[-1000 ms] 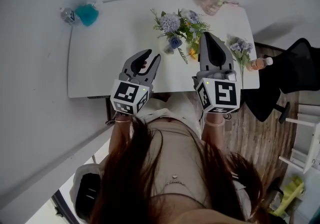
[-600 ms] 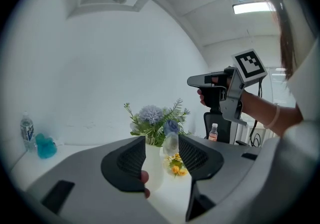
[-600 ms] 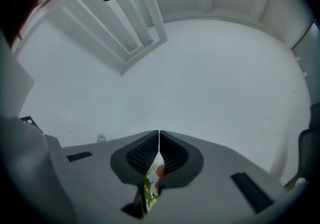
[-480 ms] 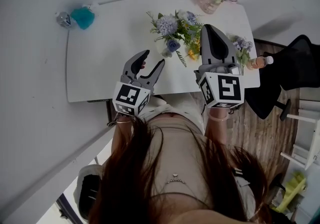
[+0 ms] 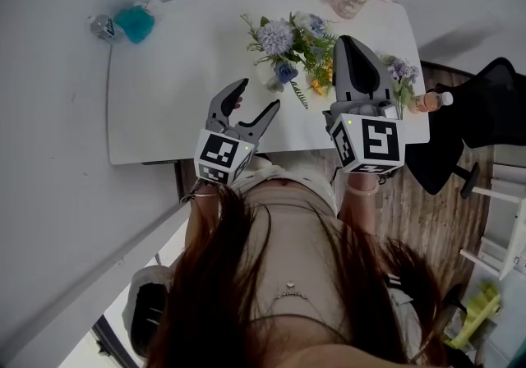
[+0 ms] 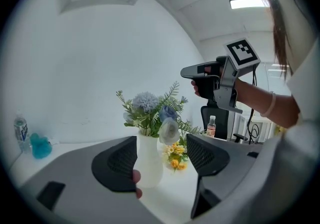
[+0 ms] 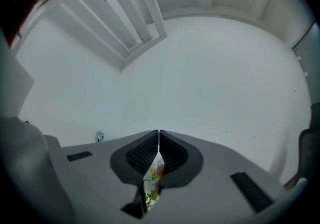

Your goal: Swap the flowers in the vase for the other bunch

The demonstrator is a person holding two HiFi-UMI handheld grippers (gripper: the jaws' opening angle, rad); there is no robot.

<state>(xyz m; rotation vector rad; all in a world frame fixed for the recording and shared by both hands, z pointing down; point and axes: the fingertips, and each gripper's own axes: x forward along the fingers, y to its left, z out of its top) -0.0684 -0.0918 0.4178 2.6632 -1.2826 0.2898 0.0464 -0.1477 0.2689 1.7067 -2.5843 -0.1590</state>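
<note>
Head view has the person standing at the near edge of the white worktop (image 5: pixel 181 71), both arms out in front. Down low by that edge, the left gripper (image 5: pixel 256 100) is tipped a bit downward and angled toward the far right, aimed at the white vase (image 6: pixel 149 160). Its fingers have just been opening and now stand wide with nothing between them. In the left gripper view the vase only shows through the gap, further off. About mid-worktop, the blue and lavender flowers (image 5: pixel 283 36) are sitting in the vase. Over on the right, the right gripper (image 5: pixel 350 44) is held level and points to the far side, fingers pressed together on nothing. It hovers over the worktop's right end, partly covering the other bunch (image 5: pixel 400 72), which lies flat near the right edge.
</note>
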